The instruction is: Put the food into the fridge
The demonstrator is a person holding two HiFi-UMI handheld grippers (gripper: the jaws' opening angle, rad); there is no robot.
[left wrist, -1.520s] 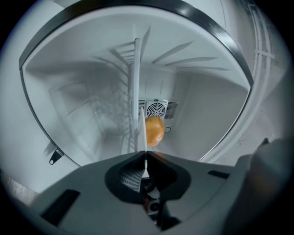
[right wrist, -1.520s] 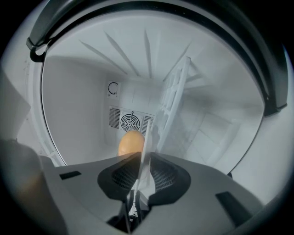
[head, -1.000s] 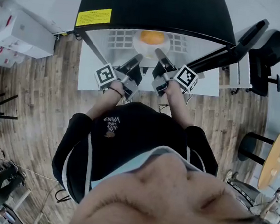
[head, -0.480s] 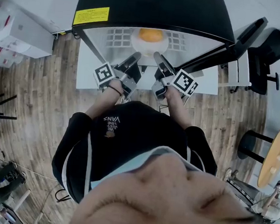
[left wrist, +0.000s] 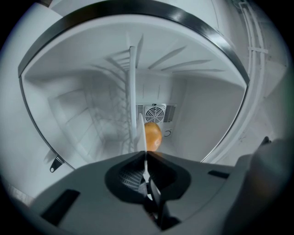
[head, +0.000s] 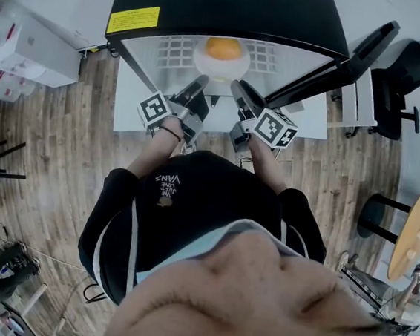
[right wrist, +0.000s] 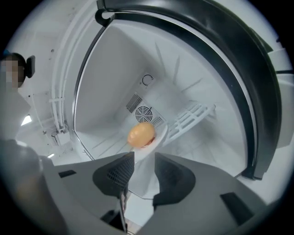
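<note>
Black on top and white inside, the fridge stands with its door swung wide. Only the head view shows that black top, its yellow label and the wood floor. Only the two gripper views look deep inside, where a round fan sits in the back wall.

The left gripper is pinching the thin white rim of the plate. Its own view shows the jaws pressed on that rim.

The right gripper has just been opening. Its jaws are spread, with the plate's rim in the gap but not squeezed.

The plate rests on the wire shelf inside the fridge. The orange food sits on the plate.
</note>
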